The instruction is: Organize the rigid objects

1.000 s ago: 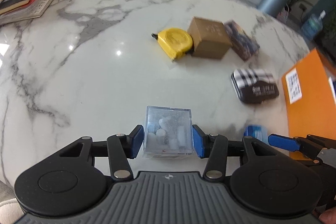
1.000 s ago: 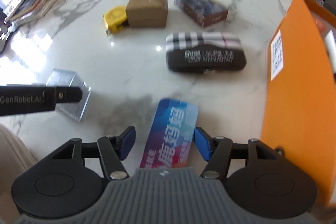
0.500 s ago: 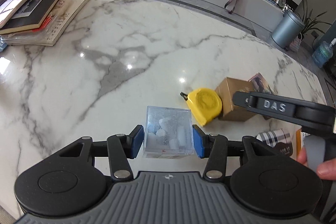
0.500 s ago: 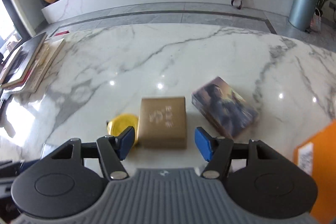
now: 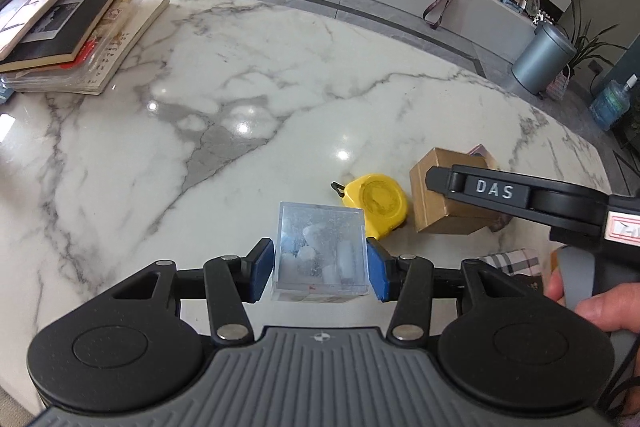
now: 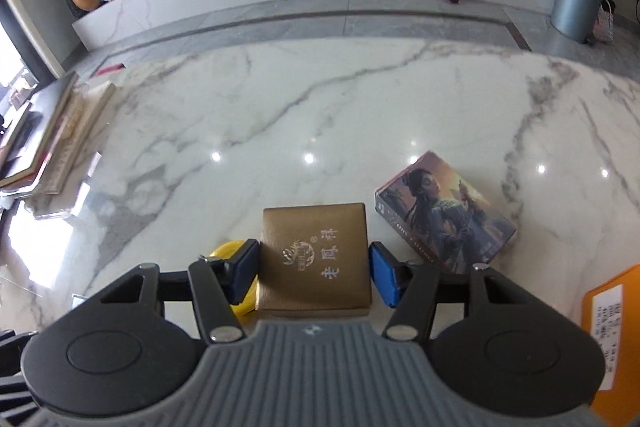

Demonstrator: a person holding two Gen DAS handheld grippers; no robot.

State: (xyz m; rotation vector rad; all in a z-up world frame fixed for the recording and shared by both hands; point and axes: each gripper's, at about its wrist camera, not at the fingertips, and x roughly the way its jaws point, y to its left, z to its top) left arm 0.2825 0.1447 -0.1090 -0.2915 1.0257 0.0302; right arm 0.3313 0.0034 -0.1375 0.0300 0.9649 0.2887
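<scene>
- Marble, white with grey veins, forms the broad tabletop point(image 5: 248, 99) on which all the task's things lie.
- The left gripper point(image 5: 320, 263) is clamped on a clear square plastic box point(image 5: 320, 251) with white pieces inside; both blue pads press its side walls and the box sits raised above the tabletop.
- Just beyond the clear box lies a round yellow tape measure point(image 5: 378, 205), flat on the marble, and touching its far side stands a brown cardboard-coloured cube box point(image 5: 440, 203).
- The right gripper point(image 6: 314, 271) straddles that brown box point(image 6: 314, 259), whose gold-toned lid bears printed characters. Its jaws have just been closing: the left pad touches the box's side, while the right pad looks just clear of the other side, so no firm grip is shown.
- From the left wrist view, the right gripper's black body marked "DAS" crosses over the brown box, with a person's hand point(image 5: 596, 307) on its handle.
- A flat rectangular box with a painted figure on its cover point(image 6: 444, 215) lies near the brown box's right side, apart from it.
- A plaid-patterned case point(image 5: 514, 261) peeks out at the left view's lower right.
- An orange box with a white label point(image 6: 612, 339) sits at the right edge.
- A stack of books point(image 5: 68, 27) rests at the table's far left.
</scene>
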